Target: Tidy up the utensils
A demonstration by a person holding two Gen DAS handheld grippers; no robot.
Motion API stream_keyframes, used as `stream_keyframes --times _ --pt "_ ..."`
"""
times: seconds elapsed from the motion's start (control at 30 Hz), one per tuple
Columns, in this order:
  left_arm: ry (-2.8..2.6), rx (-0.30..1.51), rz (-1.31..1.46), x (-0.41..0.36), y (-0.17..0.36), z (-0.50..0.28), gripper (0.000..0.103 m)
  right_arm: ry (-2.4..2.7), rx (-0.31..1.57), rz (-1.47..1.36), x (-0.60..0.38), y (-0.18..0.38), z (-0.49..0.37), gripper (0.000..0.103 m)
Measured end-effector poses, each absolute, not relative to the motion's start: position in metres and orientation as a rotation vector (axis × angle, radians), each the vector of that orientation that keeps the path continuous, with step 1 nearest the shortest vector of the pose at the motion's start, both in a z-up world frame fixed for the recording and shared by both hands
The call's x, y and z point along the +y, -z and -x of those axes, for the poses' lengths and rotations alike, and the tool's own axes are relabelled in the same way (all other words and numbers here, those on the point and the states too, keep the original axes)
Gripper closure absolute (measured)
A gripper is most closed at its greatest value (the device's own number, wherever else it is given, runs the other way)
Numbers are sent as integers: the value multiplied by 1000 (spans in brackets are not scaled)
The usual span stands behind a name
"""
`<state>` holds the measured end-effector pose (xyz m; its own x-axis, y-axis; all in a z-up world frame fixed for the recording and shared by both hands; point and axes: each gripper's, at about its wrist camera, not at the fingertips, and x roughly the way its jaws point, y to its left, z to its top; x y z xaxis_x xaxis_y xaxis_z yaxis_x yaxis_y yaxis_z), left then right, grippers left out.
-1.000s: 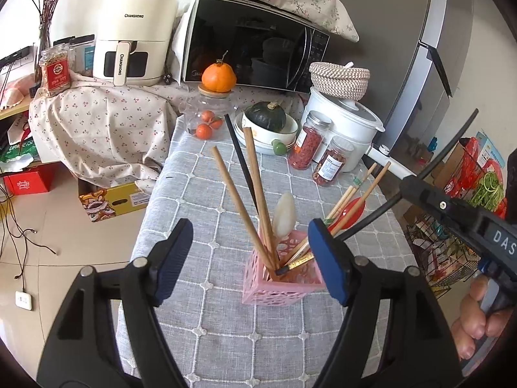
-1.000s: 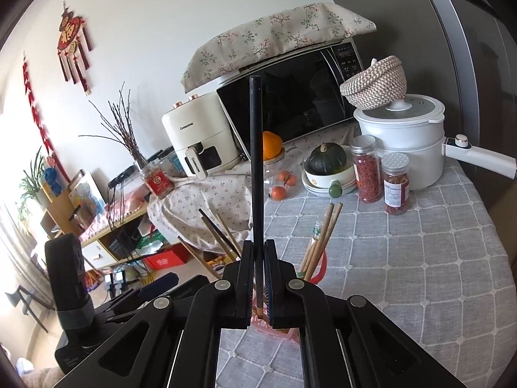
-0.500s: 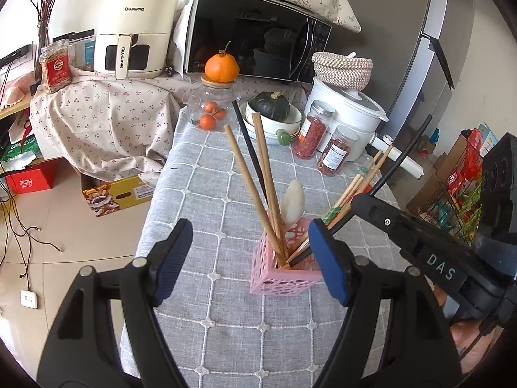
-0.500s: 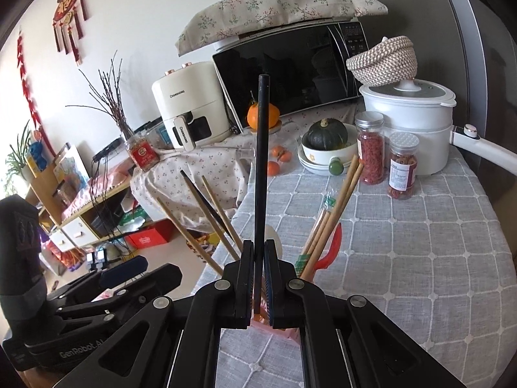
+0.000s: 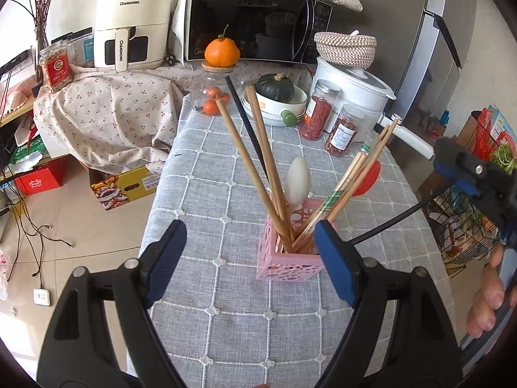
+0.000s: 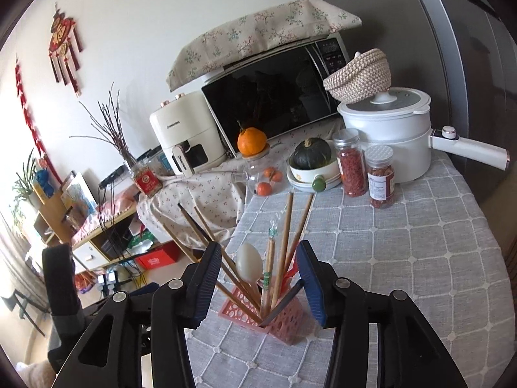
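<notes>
A pink perforated holder (image 5: 287, 260) stands on the grey checked tablecloth (image 5: 206, 174). It holds several wooden chopsticks (image 5: 248, 168), a black chopstick (image 5: 247, 126), a white spoon (image 5: 298, 181) and a red spoon (image 5: 368, 174). Another black chopstick (image 5: 387, 224) leans out of it to the right. My left gripper (image 5: 250, 260) is open, just in front of the holder. My right gripper (image 6: 260, 276) is open, right above the holder (image 6: 274, 318), with the black chopstick (image 6: 282, 300) leaning free between its fingers.
At the table's far end stand a bowl with a green squash (image 5: 278, 89), two spice jars (image 5: 332, 121), a white cooker (image 5: 352, 82), a glass jar with an orange (image 5: 221, 53), a microwave (image 5: 258, 19) and an air fryer (image 5: 132, 22). A wire basket (image 5: 468, 207) is on the right.
My right gripper has opened and let go of the black chopstick, which now leans in the holder. The right gripper has drawn back to the right. My left gripper has moved slightly nearer.
</notes>
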<state>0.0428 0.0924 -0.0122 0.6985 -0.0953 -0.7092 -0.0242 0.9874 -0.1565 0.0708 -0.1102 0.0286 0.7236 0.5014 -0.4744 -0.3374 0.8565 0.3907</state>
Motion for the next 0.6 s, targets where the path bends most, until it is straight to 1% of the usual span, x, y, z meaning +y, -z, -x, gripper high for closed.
stream_keyframes --times 0.13,0.27,0.43,0.5,0.6 --pt "38 810 157 86 11 -39 20 -437 548 -307 -137 -46 -61 47" --pt "39 822 159 77 9 -33 17 -393 536 -299 -159 -55 -50 39" --pt "41 821 101 55 4 -17 14 -315 613 -213 -171 -49 -36 29" --pt "42 814 70 45 2 -12 9 -291 645 -178 -174 -45 -30 25" --pt "44 798 35 33 -1 -5 6 -236 678 -124 -179 -37 -20 20"
